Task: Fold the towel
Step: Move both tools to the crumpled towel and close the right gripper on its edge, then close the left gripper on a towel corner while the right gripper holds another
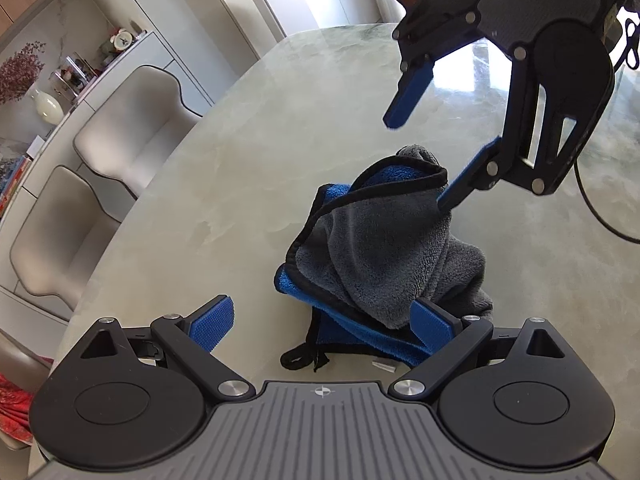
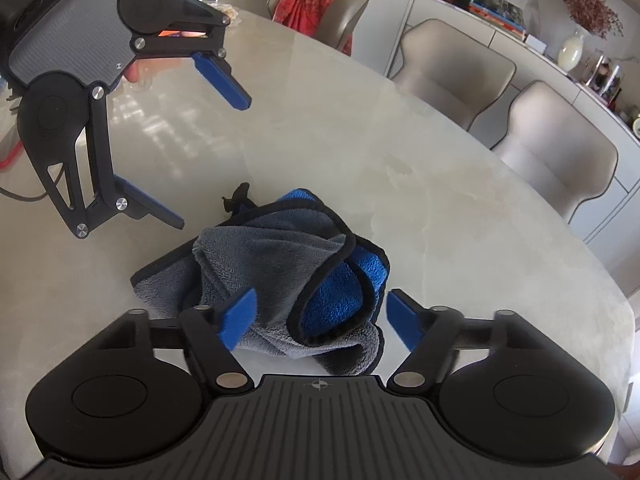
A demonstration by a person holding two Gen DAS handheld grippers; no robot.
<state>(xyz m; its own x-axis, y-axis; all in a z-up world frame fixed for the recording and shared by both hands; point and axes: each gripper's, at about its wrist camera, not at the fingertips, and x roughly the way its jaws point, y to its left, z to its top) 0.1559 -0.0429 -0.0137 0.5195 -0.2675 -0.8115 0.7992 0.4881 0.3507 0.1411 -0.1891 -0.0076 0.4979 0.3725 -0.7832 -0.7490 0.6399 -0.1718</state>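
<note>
Right wrist view: towel [image 2: 272,272] sits crumpled, my right gripper [image 2: 320,316] half-wide astride its black-trimmed edge, pads not pressing. Left gripper [image 1: 324,328] gapes wide beside the towel's hem corner. I'd pinch single layers only.

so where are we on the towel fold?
Done: nothing; the towel lies crumpled in a heap on the table. In hand: both claws open, left claw and right claw closing in from opposite sides, neither gripping. Left: grab, spread, fold.
</note>
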